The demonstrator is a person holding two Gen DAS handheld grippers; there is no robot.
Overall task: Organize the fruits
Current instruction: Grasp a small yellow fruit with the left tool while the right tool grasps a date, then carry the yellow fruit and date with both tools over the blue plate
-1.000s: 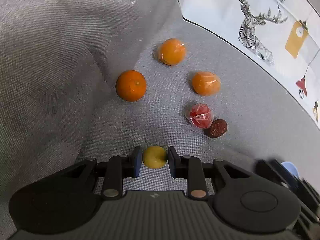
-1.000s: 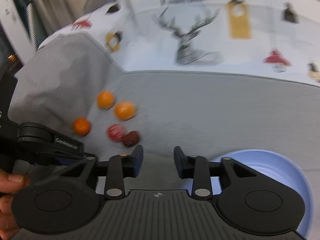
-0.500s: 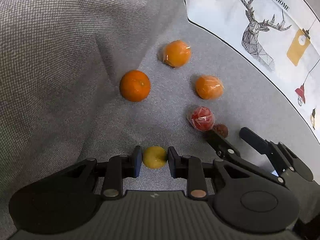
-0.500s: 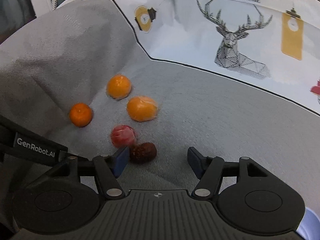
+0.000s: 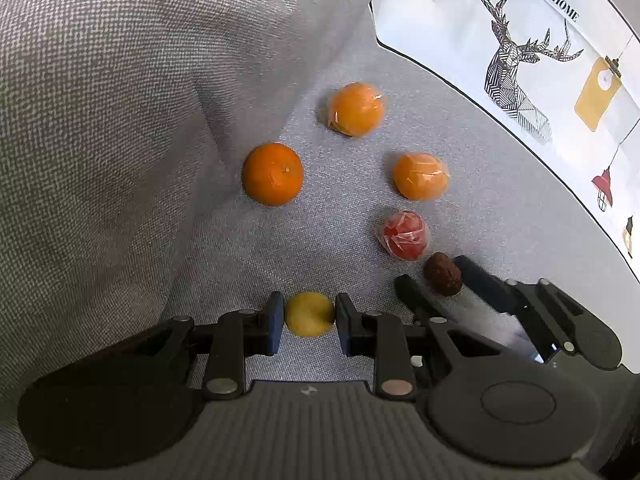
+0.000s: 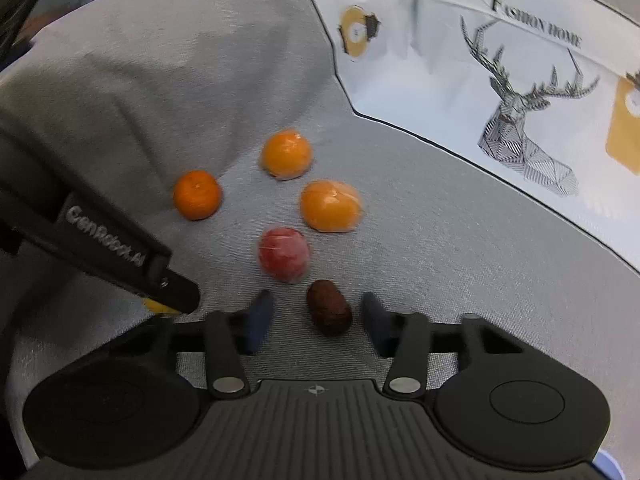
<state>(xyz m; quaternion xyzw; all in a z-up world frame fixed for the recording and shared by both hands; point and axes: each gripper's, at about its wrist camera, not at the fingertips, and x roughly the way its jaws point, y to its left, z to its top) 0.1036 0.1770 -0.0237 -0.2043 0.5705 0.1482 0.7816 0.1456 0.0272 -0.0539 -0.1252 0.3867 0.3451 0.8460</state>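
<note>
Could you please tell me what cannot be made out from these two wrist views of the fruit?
- Yellow fruit: in the right wrist view, mostly hidden behind the left gripper.
- Blue bowl: cut off at the right wrist view's bottom corner; its contents are out of sight.
- Red fruit and two wrapped oranges: film hides their skin.
- Right gripper, closing round the brown fruit: pad contact unclear, fingers blurred.

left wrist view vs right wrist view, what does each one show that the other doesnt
Only the left wrist view shows the whole yellow fruit, gripped by the left gripper.

Only the right wrist view shows the gap between the closing right gripper fingers and the dark brown fruit between them.

Both show the bare orange, two wrapped oranges, the wrapped red fruit and the deer print.
</note>
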